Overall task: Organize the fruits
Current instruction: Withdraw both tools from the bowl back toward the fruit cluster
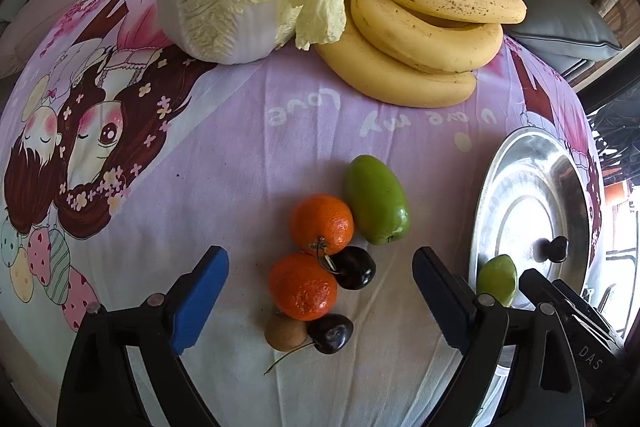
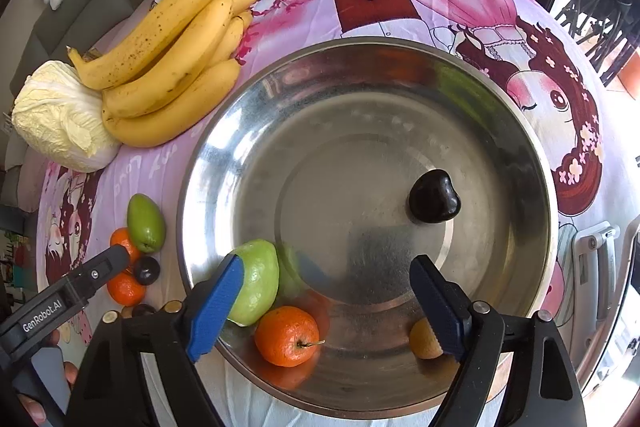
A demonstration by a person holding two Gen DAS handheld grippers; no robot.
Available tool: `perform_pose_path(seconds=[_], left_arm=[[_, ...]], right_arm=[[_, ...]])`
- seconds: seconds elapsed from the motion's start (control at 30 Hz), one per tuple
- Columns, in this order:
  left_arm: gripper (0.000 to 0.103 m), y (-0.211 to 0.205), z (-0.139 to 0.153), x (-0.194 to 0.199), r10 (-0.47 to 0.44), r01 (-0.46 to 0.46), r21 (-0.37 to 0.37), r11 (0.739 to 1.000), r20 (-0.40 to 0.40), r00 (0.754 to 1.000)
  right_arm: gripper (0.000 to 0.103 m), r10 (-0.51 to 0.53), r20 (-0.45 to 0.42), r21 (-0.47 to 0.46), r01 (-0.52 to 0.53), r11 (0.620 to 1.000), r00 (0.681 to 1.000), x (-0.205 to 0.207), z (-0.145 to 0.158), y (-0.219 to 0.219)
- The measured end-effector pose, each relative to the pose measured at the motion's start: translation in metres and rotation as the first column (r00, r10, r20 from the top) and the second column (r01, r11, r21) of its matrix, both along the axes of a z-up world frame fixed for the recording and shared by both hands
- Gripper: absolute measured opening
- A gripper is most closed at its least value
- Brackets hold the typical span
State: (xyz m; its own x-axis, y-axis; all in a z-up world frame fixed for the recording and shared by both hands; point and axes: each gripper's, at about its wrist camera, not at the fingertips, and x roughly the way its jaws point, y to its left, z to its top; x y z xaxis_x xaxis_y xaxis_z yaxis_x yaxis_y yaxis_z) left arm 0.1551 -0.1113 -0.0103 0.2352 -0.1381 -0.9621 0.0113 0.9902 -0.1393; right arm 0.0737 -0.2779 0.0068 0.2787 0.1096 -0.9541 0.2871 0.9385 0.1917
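We note that the left gripper has black plastic arms with silver round screw heads near the finger bases and ribbed blue pads on its fingers; seen from the right wrist view, its black body carries white "GenRobot.AI" lettering. The right gripper is built the same, with black arms, silver screws and blue pads, and white letters "DAS" show on its side in the left wrist view. Bare skin of the person's left hand shows at the lower left edge of the right wrist view.

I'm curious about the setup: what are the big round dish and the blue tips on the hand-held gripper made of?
The large round silver dish looks like stainless steel: shiny, brushed, mirroring the fruit colours. The blue ridged pads on the right hand-held gripper seem rubber or soft plastic: matte, with a toothed edge. I can't be sure which.
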Motion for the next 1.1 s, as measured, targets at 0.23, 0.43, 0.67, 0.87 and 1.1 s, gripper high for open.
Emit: perform_pose_path(seconds=[0.23, 0.43, 0.67, 0.87, 1.1], left_arm=[[0.094, 0.010, -0.004, -0.009, 0.010, -0.011, -0.010, 1.000, -0.022, 1.000], [0.094, 0.008, -0.007, -0.018, 0.015, -0.015, -0.013, 1.000, -0.028, 1.000], [0.094, 0.019, -0.007, -0.030, 0.023, -0.023, -0.019, 1.000, -0.019, 1.000], [0.094, 0.035, -0.002, -0.042, 0.033, -0.034, -0.021, 0.999, -0.009, 0.999], [0.094, 0.060, 0.004, -0.059, 0.064, -0.064, -0.037, 0.997, 0.004, 0.998]], right_arm=[[0.099, -0.002, -0.023, -0.009, 0.002, 1.000, 1.000, -0.002, -0.004, -0.001], [0.100, 0.001, -0.025, -0.010, -0.001, 1.000, 1.000, -0.001, -0.006, -0.002], [0.100, 0.013, -0.016, -0.015, -0.013, 1.000, 1.000, -0.004, -0.002, 0.002], [0.103, 0.020, 0.000, -0.027, -0.020, 0.999, 1.000, -0.009, 0.005, 0.008], [0.103, 0.059, 0.022, -0.028, -0.058, 0.998, 0.998, -0.011, 0.011, 0.023]])
